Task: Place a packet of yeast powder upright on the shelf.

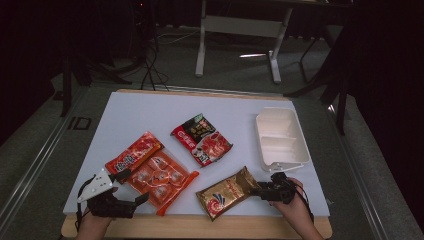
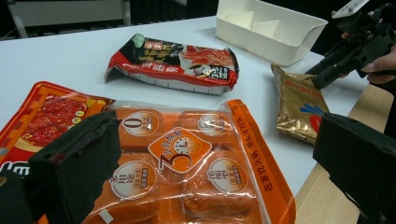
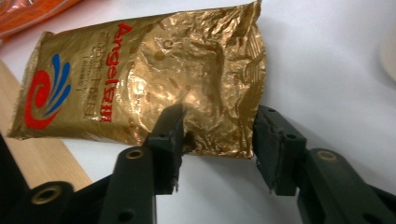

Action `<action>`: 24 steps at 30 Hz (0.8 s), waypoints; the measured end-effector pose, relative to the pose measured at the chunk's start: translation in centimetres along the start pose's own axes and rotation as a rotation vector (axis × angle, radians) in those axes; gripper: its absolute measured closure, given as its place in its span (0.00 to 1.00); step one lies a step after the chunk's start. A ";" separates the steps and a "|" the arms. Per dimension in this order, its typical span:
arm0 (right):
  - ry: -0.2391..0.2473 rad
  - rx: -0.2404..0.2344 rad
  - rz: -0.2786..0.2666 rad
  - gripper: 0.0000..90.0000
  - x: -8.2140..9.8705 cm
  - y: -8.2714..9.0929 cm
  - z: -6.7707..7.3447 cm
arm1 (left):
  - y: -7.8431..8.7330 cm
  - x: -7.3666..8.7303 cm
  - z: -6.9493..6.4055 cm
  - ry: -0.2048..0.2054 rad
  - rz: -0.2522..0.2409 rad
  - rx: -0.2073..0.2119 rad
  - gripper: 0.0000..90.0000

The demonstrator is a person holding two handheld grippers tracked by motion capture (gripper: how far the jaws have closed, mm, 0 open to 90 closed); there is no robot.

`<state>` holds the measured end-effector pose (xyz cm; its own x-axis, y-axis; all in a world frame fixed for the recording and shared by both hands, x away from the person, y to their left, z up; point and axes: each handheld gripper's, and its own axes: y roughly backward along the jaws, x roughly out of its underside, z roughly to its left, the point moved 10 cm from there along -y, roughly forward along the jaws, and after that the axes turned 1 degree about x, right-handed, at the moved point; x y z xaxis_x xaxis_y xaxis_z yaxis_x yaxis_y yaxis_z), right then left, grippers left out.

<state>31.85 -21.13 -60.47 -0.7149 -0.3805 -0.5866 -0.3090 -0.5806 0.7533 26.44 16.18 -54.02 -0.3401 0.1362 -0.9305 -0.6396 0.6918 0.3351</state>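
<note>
Gold pouch (image 3: 140,88) lies flat at the near edge of the table (image 1: 150,110), one corner hanging over the wooden lip, just by my right tool (image 1: 260,190). Right gripper view: jaws sit either side of the pouch's crumpled end, left jaw touching the foil, right jaw w/ a gap beside it, so not clamped yet. Can't tell if the left pad presses.

My left tool (image 1: 142,198) is at the near left corner, jaws wide apart, nothing between them, hanging just over the orange multipack (image 2: 187,163). That pack lies flat near the front edge, w/ round labels on each sachet.

Just beyond it, to the left, a red-orange snack pack (image 1: 134,155) lies touching or overlapping the multipack's edge; can't tell which.

Further in, approx mid-table, a red and black packet (image 1: 202,138) lies flat, apart from the rest.

Far right: white divided tray (image 1: 295,150), upright, two compartments, set near the table's right edge, just beyond my right hand (image 1: 292,205).
</note>
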 end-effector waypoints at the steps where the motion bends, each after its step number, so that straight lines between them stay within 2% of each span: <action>1: -0.012 -0.012 0.011 0.67 0.1 -0.2 0.0 | 0.0 0.0 0.0 0.001 0.001 -0.002 0.01; 4: -0.010 -0.009 0.020 0.71 0.1 -0.4 0.0 | -0.1 0.0 0.0 0.000 0.002 -0.002 0.01; 6: -0.008 0.010 0.028 0.84 0.0 -0.5 -0.3 | -0.1 0.1 0.0 -0.002 0.006 -0.003 0.01; 9: -0.004 0.030 0.036 0.97 0.0 -0.6 -0.4 | -0.1 0.1 0.0 -0.005 0.008 -0.004 0.01; 12: 0.004 0.030 0.042 0.98 0.0 -0.7 -0.3 | -0.1 0.1 0.0 -0.008 0.010 -0.005 0.01; 14: 0.027 0.041 0.045 0.99 -0.2 -0.6 0.1 | -0.1 0.1 0.0 -0.007 0.008 -0.008 0.01; 15: -0.001 0.003 0.024 1.00 -0.6 -0.3 0.5 | -0.1 0.1 0.0 -0.008 0.009 -0.008 0.01; 18: 0.010 0.008 0.012 1.00 -0.9 0.0 0.5 | -0.1 0.2 0.1 -0.005 0.012 -0.011 0.01; 19: 0.054 0.036 0.005 1.00 -1.4 0.4 1.0 | -0.1 0.1 0.1 -0.004 0.009 -0.012 0.01; 22: 0.098 0.050 -0.008 1.00 -2.3 0.9 1.6 | 0.0 0.1 0.1 -0.004 0.011 -0.013 0.01; 24: 0.104 0.041 -0.034 1.00 -3.4 1.3 2.0 | 0.0 0.1 0.1 -0.002 0.007 -0.013 0.01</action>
<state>32.57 -19.18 -56.90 -0.6356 -0.4348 -0.6379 -0.3587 -0.5654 0.7428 26.53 16.25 -54.14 -0.3432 0.1419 -0.9285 -0.6465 0.6815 0.3431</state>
